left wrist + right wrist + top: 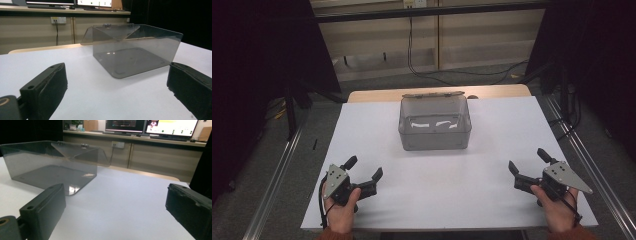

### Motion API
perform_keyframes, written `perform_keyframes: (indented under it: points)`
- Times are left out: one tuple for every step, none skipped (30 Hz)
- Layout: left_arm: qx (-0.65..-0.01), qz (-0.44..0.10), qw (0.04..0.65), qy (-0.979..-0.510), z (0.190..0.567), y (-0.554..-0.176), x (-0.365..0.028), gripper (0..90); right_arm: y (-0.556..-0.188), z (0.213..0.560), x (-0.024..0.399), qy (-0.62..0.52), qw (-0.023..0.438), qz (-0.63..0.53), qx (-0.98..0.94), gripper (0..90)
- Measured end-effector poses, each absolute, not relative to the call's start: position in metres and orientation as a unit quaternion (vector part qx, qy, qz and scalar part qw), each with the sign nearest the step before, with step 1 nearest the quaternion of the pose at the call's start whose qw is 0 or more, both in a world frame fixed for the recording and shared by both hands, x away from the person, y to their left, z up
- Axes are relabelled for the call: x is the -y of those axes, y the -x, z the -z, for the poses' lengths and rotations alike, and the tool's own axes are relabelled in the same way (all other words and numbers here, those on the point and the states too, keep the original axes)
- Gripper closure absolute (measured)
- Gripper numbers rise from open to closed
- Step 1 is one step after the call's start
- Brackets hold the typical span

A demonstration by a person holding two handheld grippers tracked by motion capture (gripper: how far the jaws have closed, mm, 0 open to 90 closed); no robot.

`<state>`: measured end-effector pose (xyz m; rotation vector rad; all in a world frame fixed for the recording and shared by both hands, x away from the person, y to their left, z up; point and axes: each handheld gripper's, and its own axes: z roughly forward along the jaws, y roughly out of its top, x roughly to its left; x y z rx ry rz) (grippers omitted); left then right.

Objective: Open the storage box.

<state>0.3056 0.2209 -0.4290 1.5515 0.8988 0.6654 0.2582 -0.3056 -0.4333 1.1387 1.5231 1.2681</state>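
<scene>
Clear lidded box (435, 125) at worktop (492, 200) centre-rear, lid hinged open toward the far side, inside looks empty. Long axis side to side across the worktop. Left gripper (364, 169) near front-left edge, jaws spread wide, holding nothing; box ahead and to its right (135, 50). Right gripper (528, 160) near front-right edge, jaws also wide, holding nothing; box ahead and to its left (50, 167). Both well apart from box, about equally far; neither clearly nearer. Reach forward and inward needed.
</scene>
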Motion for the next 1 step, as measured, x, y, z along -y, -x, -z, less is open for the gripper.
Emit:
perform_keyframes:
  points:
    - [-0.385, -0.282, 0.578, -0.662, 0.4291, -0.3063, -0.2219, 3.0, -0.2582, 0.4333, 0.3056, -0.453, 0.415, -0.505, -0.606, 2.7]
